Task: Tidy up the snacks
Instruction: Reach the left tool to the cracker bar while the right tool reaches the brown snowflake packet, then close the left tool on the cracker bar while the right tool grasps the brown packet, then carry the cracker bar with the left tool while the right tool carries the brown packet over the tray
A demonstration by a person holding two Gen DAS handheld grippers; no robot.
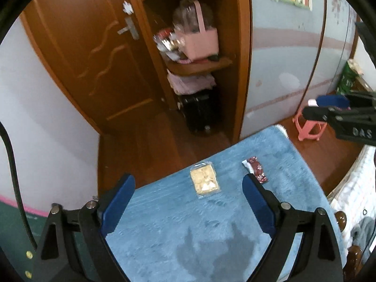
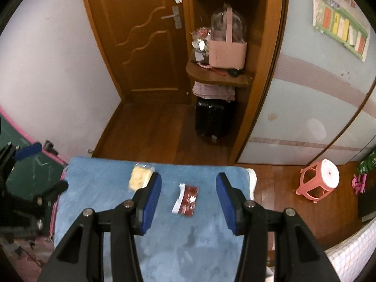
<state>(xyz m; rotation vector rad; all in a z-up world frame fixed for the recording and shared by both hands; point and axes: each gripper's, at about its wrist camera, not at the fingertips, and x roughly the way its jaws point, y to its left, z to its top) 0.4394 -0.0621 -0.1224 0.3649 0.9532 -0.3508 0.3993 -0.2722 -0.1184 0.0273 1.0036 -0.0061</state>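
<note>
We are holding both tongs empty above the blue counter (image 2: 98,176), the left tongs (image 1: 188,195) spread wide, the right tongs (image 2: 189,188) apart, while 2 snacks, a yellow packet (image 1: 205,182) and a red packet (image 2: 189,199), are lying near its far edge.

Wooden floor (image 2: 150,129) seen throughout, white wall (image 2: 47,70) on the left. Brown panelled door (image 2: 141,47) with metal handle (image 2: 175,17) set in the corner. Open wooden shelf unit (image 2: 218,77) placed beside it, black suitcase (image 2: 212,122) stood underneath. Pale blue sliding wardrobe door (image 2: 305,105) on the right, chart poster (image 2: 338,21) stuck to it. Pink plastic stool (image 2: 319,179) left on the floor. Warm indoor light.
</note>
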